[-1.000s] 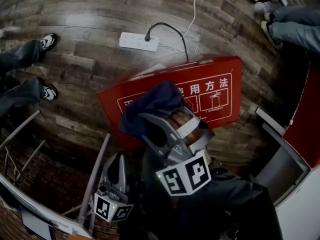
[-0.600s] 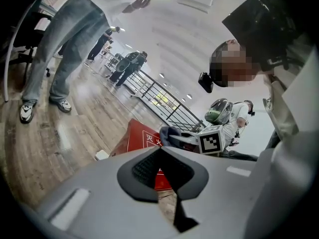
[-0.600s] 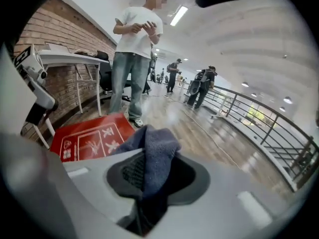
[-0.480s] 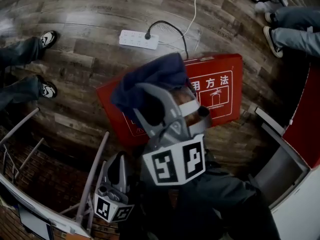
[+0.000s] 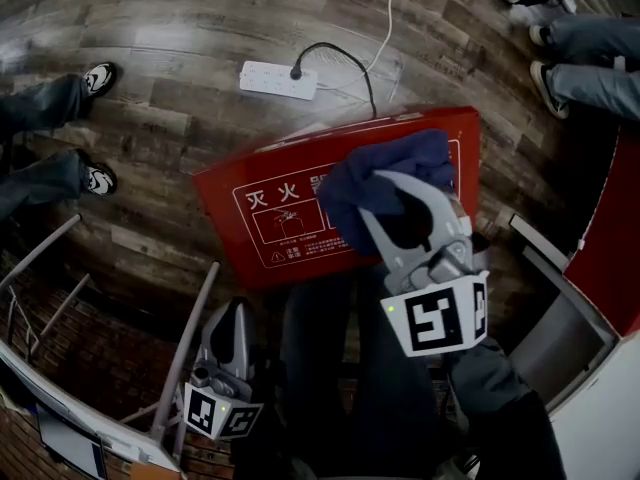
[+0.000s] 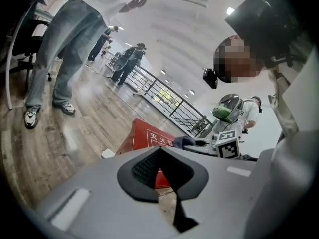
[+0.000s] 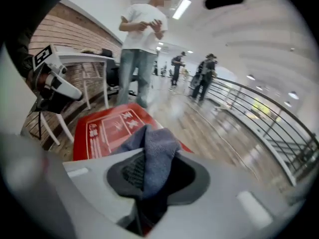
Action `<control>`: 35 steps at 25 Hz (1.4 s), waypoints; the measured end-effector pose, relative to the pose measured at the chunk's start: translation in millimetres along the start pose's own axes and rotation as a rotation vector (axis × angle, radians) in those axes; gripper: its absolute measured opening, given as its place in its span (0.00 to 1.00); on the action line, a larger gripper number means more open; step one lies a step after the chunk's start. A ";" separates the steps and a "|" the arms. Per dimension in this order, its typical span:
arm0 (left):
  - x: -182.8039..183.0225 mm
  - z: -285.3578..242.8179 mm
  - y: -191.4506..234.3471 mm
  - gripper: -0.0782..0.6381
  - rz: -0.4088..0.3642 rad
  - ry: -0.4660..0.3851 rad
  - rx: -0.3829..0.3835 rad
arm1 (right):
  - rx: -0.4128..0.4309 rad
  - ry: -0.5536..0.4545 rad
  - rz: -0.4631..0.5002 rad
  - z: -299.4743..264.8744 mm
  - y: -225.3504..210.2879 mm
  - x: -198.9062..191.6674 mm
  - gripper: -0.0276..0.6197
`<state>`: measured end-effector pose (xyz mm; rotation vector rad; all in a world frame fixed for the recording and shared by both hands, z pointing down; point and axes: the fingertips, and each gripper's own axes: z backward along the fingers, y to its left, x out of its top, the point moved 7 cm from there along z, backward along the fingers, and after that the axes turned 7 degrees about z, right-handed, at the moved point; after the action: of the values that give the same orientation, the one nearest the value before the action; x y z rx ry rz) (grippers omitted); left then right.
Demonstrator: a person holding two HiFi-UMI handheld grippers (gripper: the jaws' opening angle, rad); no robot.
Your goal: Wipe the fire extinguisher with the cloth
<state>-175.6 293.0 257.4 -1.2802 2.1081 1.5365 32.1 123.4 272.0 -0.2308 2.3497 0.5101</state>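
Note:
A red fire extinguisher box (image 5: 270, 218) with white print lies flat on the wooden floor. My right gripper (image 5: 400, 193) is shut on a dark blue cloth (image 5: 385, 183), which rests on the right part of the box's face. The cloth (image 7: 154, 151) bunches up between the jaws in the right gripper view, with the box (image 7: 107, 128) behind it. My left gripper (image 5: 232, 318) hangs low at the bottom left, off the box, jaws together and nothing in them. In the left gripper view the box (image 6: 147, 138) and the cloth (image 6: 183, 141) show beyond its jaws.
A white power strip (image 5: 278, 81) with a black cable lies on the floor beyond the box. People's feet stand at the left (image 5: 95, 81) and top right (image 5: 555, 63). A white metal frame (image 5: 190, 348) is beside my left gripper. A red and white cabinet (image 5: 600, 258) stands at the right.
My right gripper has swept the cloth from the middle of the box to its right part, uncovering the print on the left. The left gripper has stayed put.

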 end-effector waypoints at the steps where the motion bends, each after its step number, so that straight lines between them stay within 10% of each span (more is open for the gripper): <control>1: 0.0 -2.0 -1.5 0.12 -0.008 0.020 0.009 | -0.065 0.041 -0.066 15.1 -13.5 -20.3 0.18; 7: 0.0 -18.5 -18.7 0.12 -0.051 0.093 0.028 | -0.171 0.256 -0.185 53.9 8.0 -54.1 0.18; 17: -6.4 -28.2 -19.6 0.11 -0.064 0.140 0.090 | 0.110 0.020 -0.057 2.9 111.2 32.2 0.18; 30: 3.7 -40.3 -12.4 0.12 -0.050 0.163 0.059 | -0.278 0.278 -0.212 59.9 -1.9 -64.7 0.18; 35: 13.6 -39.3 -4.5 0.12 -0.059 0.159 0.070 | -0.019 0.119 -0.138 14.7 72.6 8.9 0.18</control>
<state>-168.9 252.0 262.4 -1.4696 2.1761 1.3664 12.6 195.2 277.5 -0.4400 2.4238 0.4623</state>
